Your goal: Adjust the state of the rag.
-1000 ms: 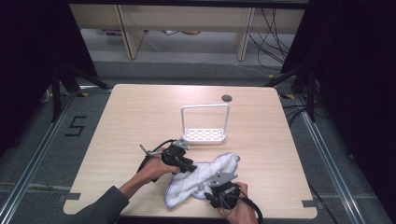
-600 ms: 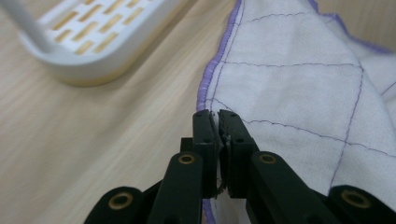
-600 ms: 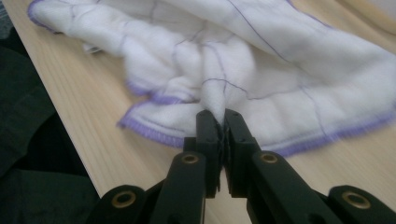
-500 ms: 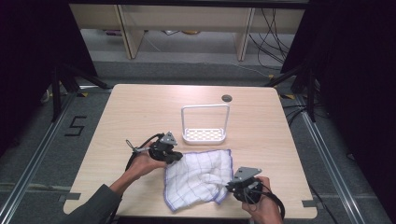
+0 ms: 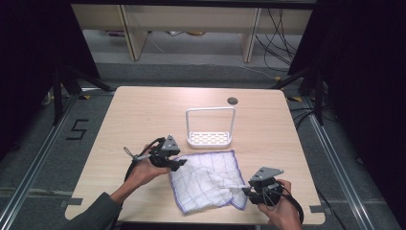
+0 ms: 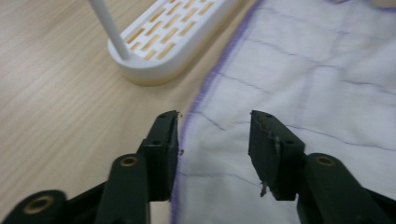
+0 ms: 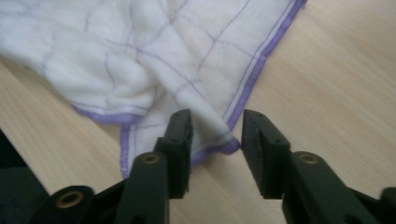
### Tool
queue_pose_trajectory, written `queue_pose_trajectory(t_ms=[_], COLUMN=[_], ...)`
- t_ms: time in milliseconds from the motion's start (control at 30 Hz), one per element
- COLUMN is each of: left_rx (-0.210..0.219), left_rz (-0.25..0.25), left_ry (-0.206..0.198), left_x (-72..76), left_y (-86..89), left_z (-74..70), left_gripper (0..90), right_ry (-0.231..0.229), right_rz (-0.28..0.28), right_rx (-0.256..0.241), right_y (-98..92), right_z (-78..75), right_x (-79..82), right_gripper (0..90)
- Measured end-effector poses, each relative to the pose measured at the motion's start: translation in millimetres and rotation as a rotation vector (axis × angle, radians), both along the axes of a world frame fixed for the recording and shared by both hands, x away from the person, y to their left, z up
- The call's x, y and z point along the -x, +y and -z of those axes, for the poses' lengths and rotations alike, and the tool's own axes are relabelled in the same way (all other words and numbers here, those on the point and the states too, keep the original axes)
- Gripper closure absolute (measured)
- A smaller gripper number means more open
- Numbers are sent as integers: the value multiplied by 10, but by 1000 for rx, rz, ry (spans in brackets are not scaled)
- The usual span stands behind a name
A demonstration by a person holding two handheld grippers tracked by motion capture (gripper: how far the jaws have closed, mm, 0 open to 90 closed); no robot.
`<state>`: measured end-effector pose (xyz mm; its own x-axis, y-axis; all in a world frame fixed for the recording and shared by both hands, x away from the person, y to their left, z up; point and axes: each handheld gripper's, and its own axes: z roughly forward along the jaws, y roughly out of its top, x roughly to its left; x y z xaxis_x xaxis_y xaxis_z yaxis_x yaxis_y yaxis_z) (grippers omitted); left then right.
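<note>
White cloth [image 5: 208, 180] with purple checks and hem, spread near table's front edge | corners toward rack [image 5: 209, 138] | left gripper [image 6: 213, 135] released | right gripper [image 7: 214, 135] parted around corner

A white cloth [image 5: 209, 179] crossed by a thin purple grid and edged with a purple hem is seen on a pale wood-grain table [image 5: 143, 110]. At twelve o'clock from the cloth, a white rack [image 5: 209, 137] with a slotted base is seen. Black jaws are shown on the left gripper [image 6: 214, 135] and the right gripper [image 7: 215, 133], with brass-coloured pivots.
</note>
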<state>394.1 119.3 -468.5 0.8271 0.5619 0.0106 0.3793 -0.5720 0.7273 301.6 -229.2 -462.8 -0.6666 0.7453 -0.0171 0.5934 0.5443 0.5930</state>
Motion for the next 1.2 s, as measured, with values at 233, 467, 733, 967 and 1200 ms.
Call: queue_pose_trajectory(t_ms=[233, 467, 733, 967, 1200], left_rx=[146, 125, 22, 50, 148], left_rz=[98, 217, 272, 277, 284], left_ry=[87, 149, 143, 113, 197], left_x=[656, 986, 975, 880, 784], left_y=[90, -94, -358, -205, 212], left_z=[-46, 87, 324, 168, -46], left_gripper=[481, 506, 598, 860, 857], right_ry=[-18, 26, 69, -3, -70], right_rz=[-9, -60, -64, -104, -91], right_rx=[-44, -26, 6, 27, -27], right_y=[85, 246, 226, 126, -87], right_z=[-13, 179, 296, 136, -142], right_x=[293, 348, 286, 292, 438], right_gripper=[558, 573, 667, 899, 900])
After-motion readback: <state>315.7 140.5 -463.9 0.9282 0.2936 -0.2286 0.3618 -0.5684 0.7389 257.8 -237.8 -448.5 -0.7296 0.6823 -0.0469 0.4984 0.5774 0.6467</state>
